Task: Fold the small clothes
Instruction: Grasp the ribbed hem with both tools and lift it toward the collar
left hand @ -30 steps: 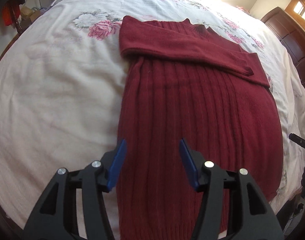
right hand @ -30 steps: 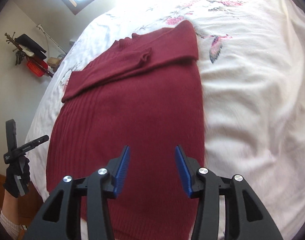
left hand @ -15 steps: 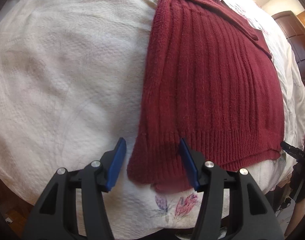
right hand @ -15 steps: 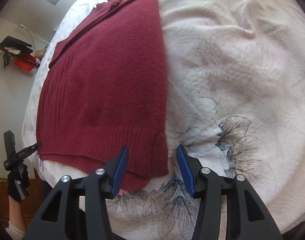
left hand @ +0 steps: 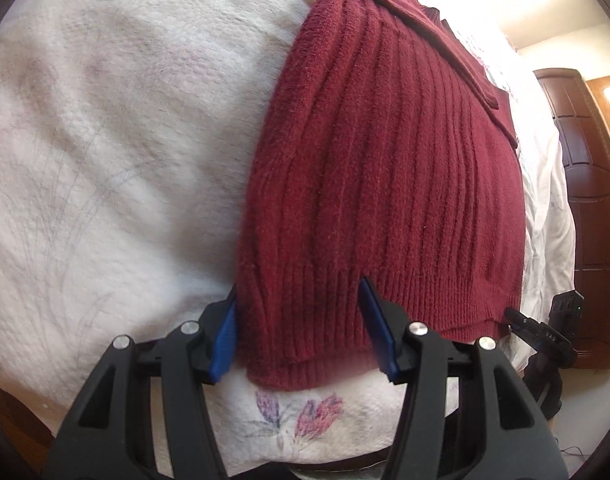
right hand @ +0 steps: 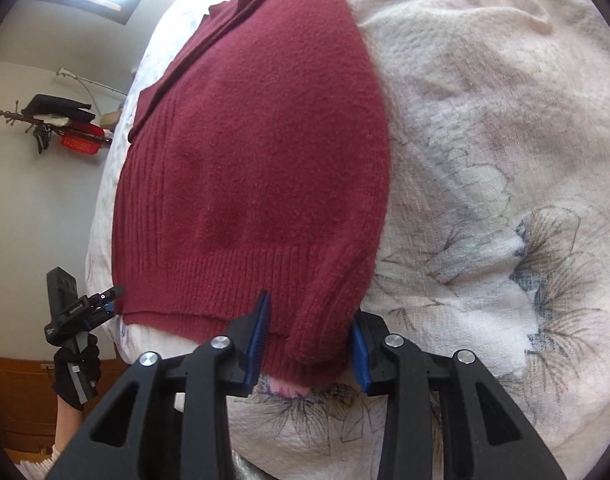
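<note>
Both hand-held grippers, the left gripper (left hand: pixel 301 330) and the right gripper (right hand: pixel 311 338), are sitting with blue fingers spread around opposite hem corners of the dark red ribbed knit sweater (left hand: pixel 385 168), not yet pinching, probably readying to lift the hem toward the collar. That sweater is lying flat, sleeves folded across the top, on the white floral quilted bedspread (left hand: pixel 117 140). Only the right wrist view is showing the gloved hand (right hand: pixel 75 372) holding the left tool, while the left view is showing a dark wooden door (left hand: pixel 589 200).

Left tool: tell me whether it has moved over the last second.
Yes. The left tool drew back down the dark red ribbed knit sweater from mid-body to its hem, now straddling the hem's corner.
</note>
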Motion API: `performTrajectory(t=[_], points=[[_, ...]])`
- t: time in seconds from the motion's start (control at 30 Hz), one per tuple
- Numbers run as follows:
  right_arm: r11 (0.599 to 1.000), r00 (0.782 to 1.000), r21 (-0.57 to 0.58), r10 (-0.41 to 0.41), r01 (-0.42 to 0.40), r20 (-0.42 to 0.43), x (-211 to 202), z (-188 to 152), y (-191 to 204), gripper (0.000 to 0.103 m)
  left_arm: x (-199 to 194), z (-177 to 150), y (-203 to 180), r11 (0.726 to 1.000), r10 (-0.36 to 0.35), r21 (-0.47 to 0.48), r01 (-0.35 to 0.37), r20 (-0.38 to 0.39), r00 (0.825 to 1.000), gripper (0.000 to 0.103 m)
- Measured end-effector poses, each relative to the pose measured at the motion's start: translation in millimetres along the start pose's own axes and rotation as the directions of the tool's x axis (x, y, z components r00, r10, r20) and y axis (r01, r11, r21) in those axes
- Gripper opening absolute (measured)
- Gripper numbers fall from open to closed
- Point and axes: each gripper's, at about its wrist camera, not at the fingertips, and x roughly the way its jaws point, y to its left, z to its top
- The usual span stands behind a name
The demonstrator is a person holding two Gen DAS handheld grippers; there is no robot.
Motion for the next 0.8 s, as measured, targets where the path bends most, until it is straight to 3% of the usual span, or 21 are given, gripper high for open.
performTrajectory(t=[0.07, 0.1, 0.17, 0.2, 0.37, 0.57, 0.8], points=[[1.000, 1.000, -0.012, -0.012, 0.012, -0.001, 1, 1, 2, 0.029, 1, 0, -2, 1.000, 0.023, -0.003, -0.023, 0.001, 1.000, 0.041], [1.000, 1.000, -0.012, -0.014, 0.014, -0.002, 1, 1, 2, 0.022, 1, 1, -2, 0.999, 0.032, -0.007, -0.032, 0.002, 1.000, 0.027], [1.000, 1.000, 0.004, 0.017, -0.017, -0.006, 1, 1, -1, 0.011, 2, 1, 5, 0.999, 0.003, -0.042, -0.004, -0.009, 1.000, 0.009], [1.000, 1.000, 0.006, 0.024, -0.024, -0.003, 0, 2, -1, 0.008, 0, -1, 9, 0.998, -0.013, -0.064, 0.012, -0.003, 1.000, 0.007], [0.993, 0.993, 0.015, 0.115, -0.116, 0.030, -16, 5, 3, 0.007, -15, -3, 5, 0.998, -0.030, -0.061, 0.033, 0.048, 0.998, 0.005], [0.964, 0.959, 0.005, 0.263, -0.265, 0.105, -50, 25, 21, 0.007, -51, 9, -13, 0.993, -0.111, -0.024, 0.115, 0.146, 0.983, 0.005], [0.953, 0.937, 0.011, 0.297, -0.304, 0.181, -70, 73, 27, 0.006, -68, 53, -30, 0.992, -0.125, -0.006, 0.130, 0.226, 0.966, 0.005]])
